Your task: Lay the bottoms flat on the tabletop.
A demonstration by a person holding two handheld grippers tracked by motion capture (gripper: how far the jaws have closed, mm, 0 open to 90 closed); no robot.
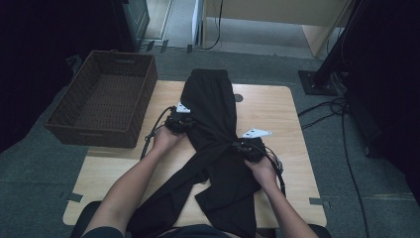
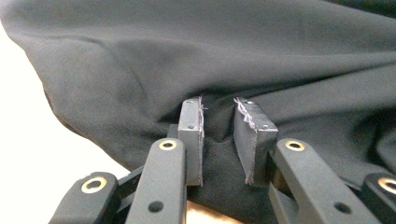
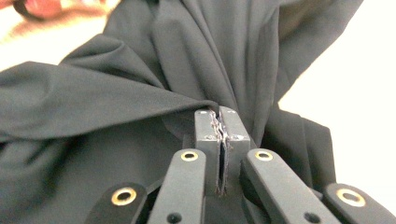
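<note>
So the wooden desk (image 1: 277, 106) has a black garment (image 1: 213, 109) laid down its middle, far end hanging over the back edge, near end bunched toward the person. Wicker basket (image 1: 101, 99) sits off the desk's left corner with nothing inside. Right gripper (image 3: 222, 135) has its fingers pinched tight on a fold of cloth. Left gripper (image 2: 219, 135) has fingers partly apart, fabric bulging between them, on the garment's left edge. Bare wood both sides.

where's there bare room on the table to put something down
Bare wood on the table lies right of the black garment, out to the right edge, and a strip at the near left beside the left forearm. The wicker basket holds nothing. The middle is crowded: cloth and both claws.
</note>
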